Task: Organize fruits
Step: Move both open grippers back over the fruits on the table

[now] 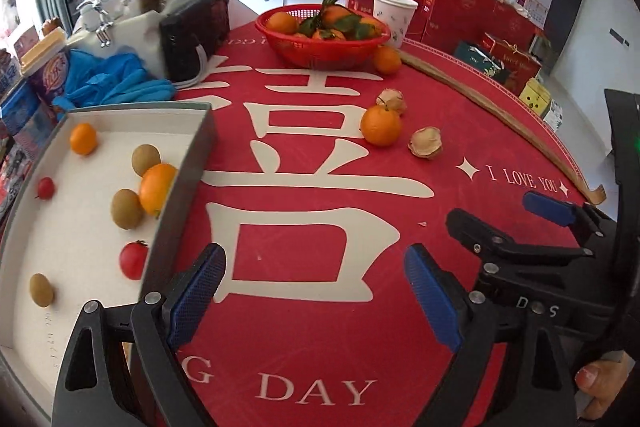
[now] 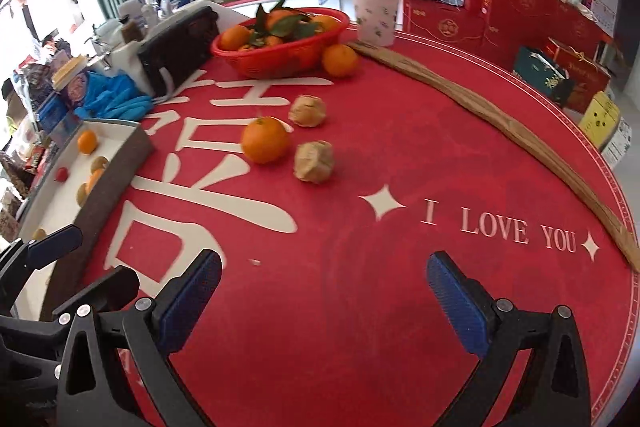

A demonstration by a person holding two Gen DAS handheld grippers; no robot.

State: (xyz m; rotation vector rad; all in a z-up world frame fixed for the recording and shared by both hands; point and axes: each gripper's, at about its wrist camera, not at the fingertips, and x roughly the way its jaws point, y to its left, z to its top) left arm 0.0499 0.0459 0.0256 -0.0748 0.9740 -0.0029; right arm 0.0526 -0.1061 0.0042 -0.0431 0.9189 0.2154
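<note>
The white tray runs off the frame's left edge, and basket leaves partly hide its oranges.

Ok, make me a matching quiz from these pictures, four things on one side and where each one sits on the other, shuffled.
Things:
1. cherry tomato
2. leafy oranges
3. lone orange
4. paper cup

Places:
A. in the red basket
B. behind the basket
C. in the white tray
D. on the red cloth, between two papery husk fruits

Pairs: 1-C, 2-A, 3-D, 4-B
</note>
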